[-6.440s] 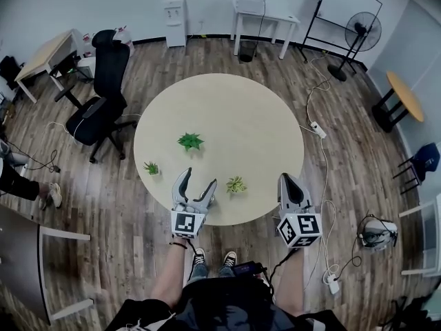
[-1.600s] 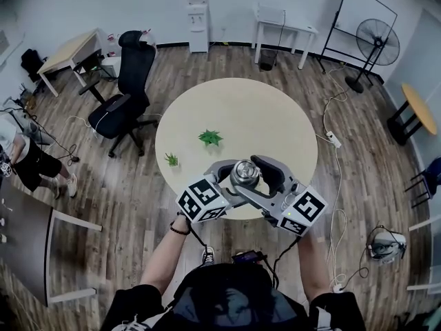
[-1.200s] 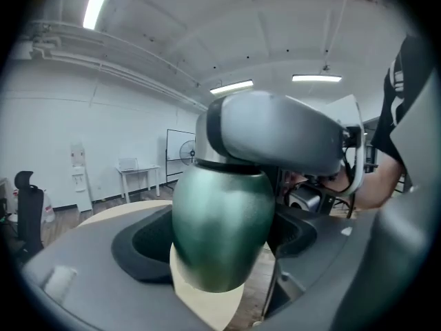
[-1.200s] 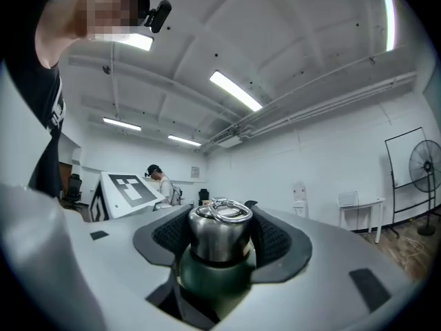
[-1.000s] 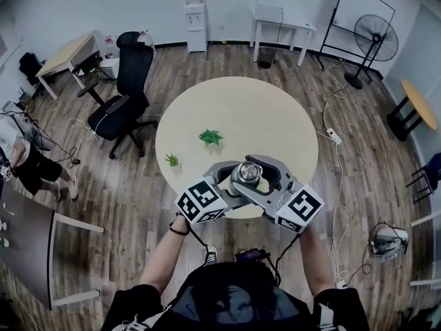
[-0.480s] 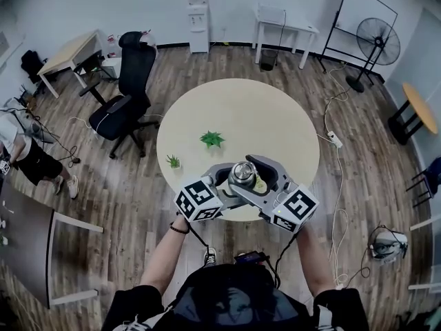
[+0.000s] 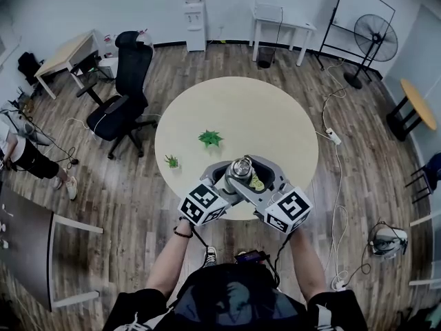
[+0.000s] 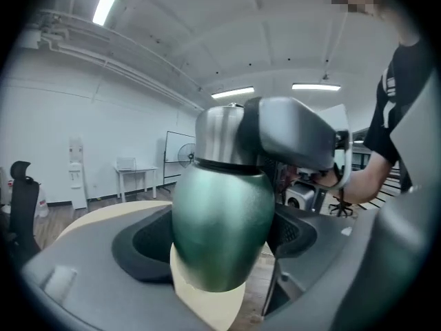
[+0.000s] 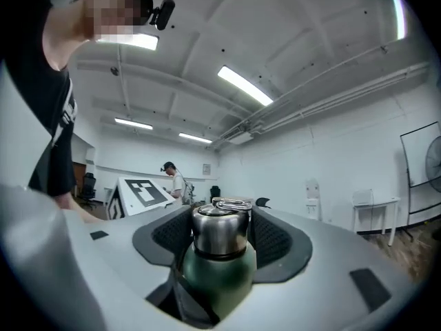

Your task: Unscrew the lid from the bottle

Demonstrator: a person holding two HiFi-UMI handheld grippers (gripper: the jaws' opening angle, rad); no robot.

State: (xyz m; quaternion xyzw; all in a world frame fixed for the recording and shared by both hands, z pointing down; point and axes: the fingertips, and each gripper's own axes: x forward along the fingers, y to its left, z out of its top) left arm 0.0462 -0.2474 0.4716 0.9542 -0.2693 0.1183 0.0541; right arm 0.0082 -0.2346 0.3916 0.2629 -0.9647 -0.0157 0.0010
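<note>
Lid [image 9: 219, 227] still sits square on the neck with no gap that I can see, so the unscrewing is not finished, and I cannot tell how far the thread has loosened. My left gripper [image 8: 224, 243] pinches the green belly of the bottle [image 8: 219, 198], a pad on each side. It holds the bottle upright in the air over the near edge of the round tabletop [image 7: 275, 116], clear of the wood. My right gripper [image 9: 220, 240] has the steel lid between its pads, and the jaws are closing on it, both pads at its sides. What is left, I judge: twist, release and grip again until it lifts free.
</note>
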